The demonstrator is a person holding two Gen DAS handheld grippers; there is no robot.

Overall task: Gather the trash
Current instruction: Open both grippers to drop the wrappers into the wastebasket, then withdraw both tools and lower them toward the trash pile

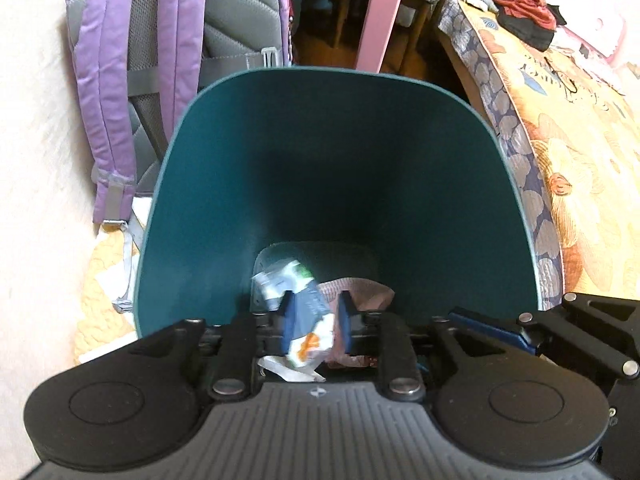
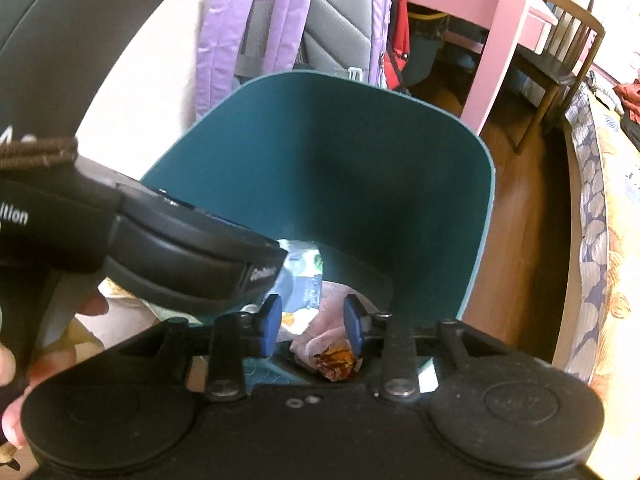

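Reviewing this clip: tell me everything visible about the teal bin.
The teal plastic bin is a smooth, rounded-square container, open-topped and lidless, with a thin rim and tapering walls. It stands upright on the floor in front of a purple and grey backpack, beside a patterned bed cover. Crumpled wrappers lie at its bottom. Both tongs hang over its near rim.

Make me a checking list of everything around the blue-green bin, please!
Surface: wooden floor beside the bin.
Job's things: teal bin with wrappers at its bottom; white-blue wrapper between the pads of the left tool.
Clutter: purple backpack behind the bin; clothes on the bed cover.
Tools: left tool open; right tool open and empty, over the bin.
Cables: nothing seen.
Surroundings: pink table, wooden chair, patterned bed cover.
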